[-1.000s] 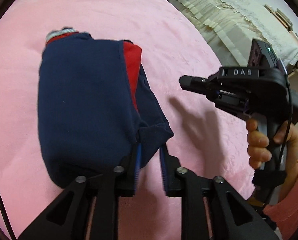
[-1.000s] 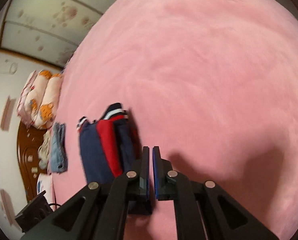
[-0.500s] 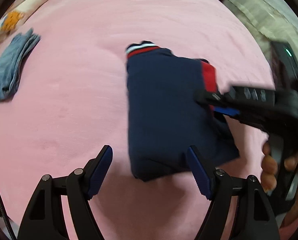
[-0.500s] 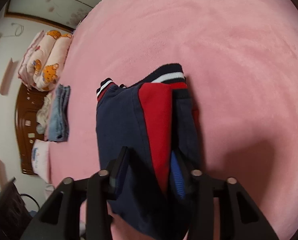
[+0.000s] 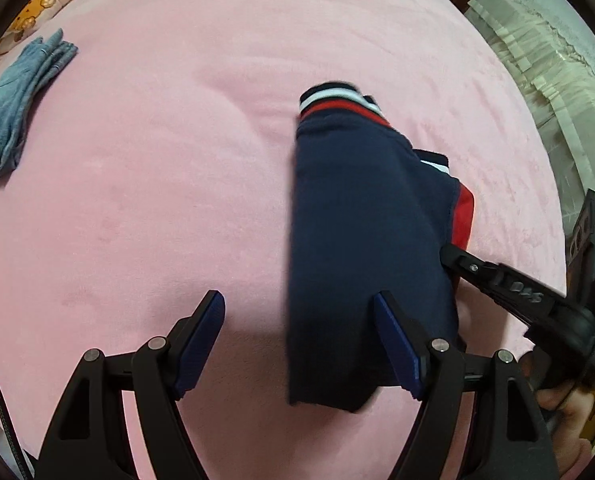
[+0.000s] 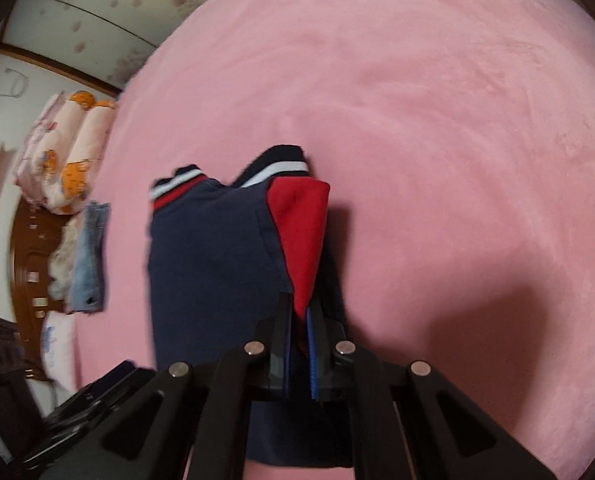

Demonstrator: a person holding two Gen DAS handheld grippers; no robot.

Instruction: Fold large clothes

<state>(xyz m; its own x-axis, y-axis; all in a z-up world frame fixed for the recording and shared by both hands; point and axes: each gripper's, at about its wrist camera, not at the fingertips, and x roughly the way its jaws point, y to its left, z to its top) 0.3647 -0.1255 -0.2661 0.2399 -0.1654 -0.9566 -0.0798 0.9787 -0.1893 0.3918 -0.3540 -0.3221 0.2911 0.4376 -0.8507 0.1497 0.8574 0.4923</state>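
Pinching the red panel edge of the folded navy garment in my right gripper, jaws having just closed on it, I anchor it on the pink blanket while my left gripper hangs wide apart, holding nothing

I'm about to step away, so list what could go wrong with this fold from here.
1. The right gripper has just closed its jaws on only the thin red edge of the navy garment; pulling there could drag the folded layers open.
2. The left gripper is open, so nothing pins the garment, and it may slide on the pink blanket.
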